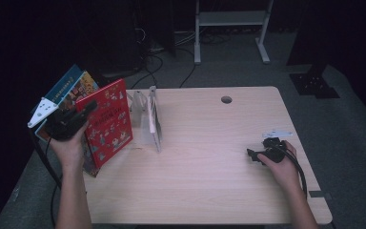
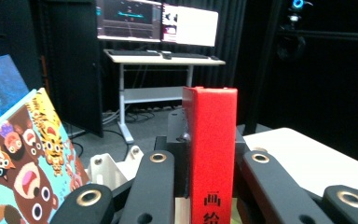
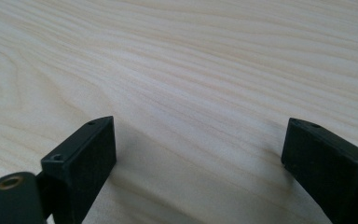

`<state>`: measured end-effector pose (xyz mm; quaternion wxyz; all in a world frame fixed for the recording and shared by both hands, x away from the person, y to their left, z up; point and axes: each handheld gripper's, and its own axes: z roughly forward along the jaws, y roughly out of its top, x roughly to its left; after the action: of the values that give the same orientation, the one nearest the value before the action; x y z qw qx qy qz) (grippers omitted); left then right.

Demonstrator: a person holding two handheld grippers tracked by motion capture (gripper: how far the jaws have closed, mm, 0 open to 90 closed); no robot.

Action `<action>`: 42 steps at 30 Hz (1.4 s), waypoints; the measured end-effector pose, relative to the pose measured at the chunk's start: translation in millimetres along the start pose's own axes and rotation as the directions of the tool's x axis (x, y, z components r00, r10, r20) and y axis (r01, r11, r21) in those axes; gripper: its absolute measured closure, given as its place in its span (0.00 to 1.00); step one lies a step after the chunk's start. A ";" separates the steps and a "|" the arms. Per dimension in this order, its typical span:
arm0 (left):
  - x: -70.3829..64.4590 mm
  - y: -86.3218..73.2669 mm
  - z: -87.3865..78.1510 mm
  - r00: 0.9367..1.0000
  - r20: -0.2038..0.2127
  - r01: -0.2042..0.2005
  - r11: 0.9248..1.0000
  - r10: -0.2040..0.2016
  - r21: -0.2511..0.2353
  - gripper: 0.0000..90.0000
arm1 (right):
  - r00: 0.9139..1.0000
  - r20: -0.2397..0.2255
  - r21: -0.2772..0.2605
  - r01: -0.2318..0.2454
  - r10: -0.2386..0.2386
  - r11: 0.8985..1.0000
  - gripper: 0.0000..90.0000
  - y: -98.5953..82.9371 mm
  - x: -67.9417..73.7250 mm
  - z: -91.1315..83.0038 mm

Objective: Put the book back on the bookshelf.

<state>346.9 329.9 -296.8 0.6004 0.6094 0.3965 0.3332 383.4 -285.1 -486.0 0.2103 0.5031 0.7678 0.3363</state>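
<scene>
High view first: we've got the left gripper (image 1: 78, 117) over at about 9 o'clock on the wooden table (image 1: 209, 191), clamped onto the red book (image 1: 107, 125). The book stands tilted at the table's left edge, its lower corner touching the wood, cover facing us with lots of little cartoon figures and a line of yellow title print we can't make out at this size. Just behind it, toward 10 o'clock, sits a blue picture book (image 1: 69, 86), also tilted. At about 11 o'clock from the table's middle there's a white book stand (image 1: 153, 119), just beside the red book's right edge. The right gripper (image 1: 251, 155) rests on the table at roughly 3 o'clock, well apart from the books.

Left gripper view: the red book's spine (image 2: 212, 154) runs straight up between the two black jaws, which press it from both sides. At 6 o'clock on the spine we read black characters, "画" and part of another below it. At 8 o'clock the blue picture book (image 2: 23, 158) shows cartoon bears and a tiger. Up at 12 o'clock, monitors (image 2: 156, 21) glow on a desk (image 2: 163, 58).

Right gripper view: jaws spread wide apart, nothing between them, just bare wood grain of the table (image 3: 177, 70).
</scene>
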 end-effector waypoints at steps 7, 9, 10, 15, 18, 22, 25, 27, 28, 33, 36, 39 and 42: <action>8.3 -4.2 16.2 0.999 -0.030 0.013 1.000 -0.014 -0.022 0.88 | 1.000 0.000 0.000 0.000 0.000 1.000 0.10 0.0 0.0 0.0; 11.1 -5.7 21.1 0.999 -0.034 0.013 1.000 -0.014 -0.025 0.88 | 1.000 0.000 0.000 0.001 -0.001 1.000 0.10 0.0 -0.1 0.0; 12.3 -6.5 23.6 0.999 -0.037 0.017 0.999 -0.018 -0.030 0.88 | 1.000 -0.001 0.001 0.001 -0.001 1.000 0.10 0.2 -0.4 0.0; 19.0 -9.1 36.3 0.998 -0.048 0.026 0.999 -0.028 -0.046 0.88 | 1.000 -0.001 0.000 0.002 -0.002 1.000 0.10 0.2 -0.9 0.2; 22.3 -12.1 44.0 0.998 -0.052 0.033 0.998 -0.036 -0.056 0.88 | 1.000 -0.001 0.000 0.003 -0.003 1.000 0.10 0.3 -1.2 0.3; 25.7 -16.0 54.5 0.998 -0.058 0.029 0.998 -0.032 -0.055 0.88 | 1.000 -0.001 0.000 0.003 -0.003 1.000 0.10 0.3 -1.7 0.3; 28.5 -20.1 60.5 0.997 -0.068 0.030 0.998 -0.034 -0.053 0.88 | 1.000 -0.002 -0.001 0.002 -0.002 1.000 0.10 0.3 -1.9 0.3; 29.3 -22.6 62.1 0.997 -0.070 0.027 0.998 -0.031 -0.057 0.88 | 1.000 -0.001 -0.001 0.001 -0.001 1.000 0.10 0.2 -2.2 0.3; 29.2 -23.3 62.9 0.997 -0.072 0.030 0.998 -0.034 -0.061 0.88 | 1.000 -0.001 -0.001 0.000 0.000 1.000 0.10 0.2 -2.4 0.3; 28.6 -28.0 62.5 0.997 -0.075 0.028 0.998 -0.033 -0.062 0.88 | 1.000 -0.001 -0.001 0.000 0.000 1.000 0.10 0.2 -2.4 0.2; 27.4 -29.7 61.2 0.997 -0.076 0.015 0.999 -0.019 -0.049 0.88 | 1.000 -0.001 -0.001 0.001 -0.001 1.000 0.10 0.2 -2.4 0.2; 25.1 -32.2 62.7 0.996 -0.083 0.021 0.999 -0.024 -0.037 0.88 | 1.000 0.000 -0.001 0.001 -0.001 1.000 0.10 0.2 -2.4 0.2; 22.8 -35.8 64.4 0.996 -0.089 0.016 1.000 -0.018 -0.024 0.88 | 1.000 -0.001 0.000 0.000 0.000 1.000 0.10 0.2 -2.4 0.2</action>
<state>411.3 318.7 -337.6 0.5921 0.5834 0.4240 0.3595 384.6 -287.2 -486.0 0.2103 0.5028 0.7679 0.3366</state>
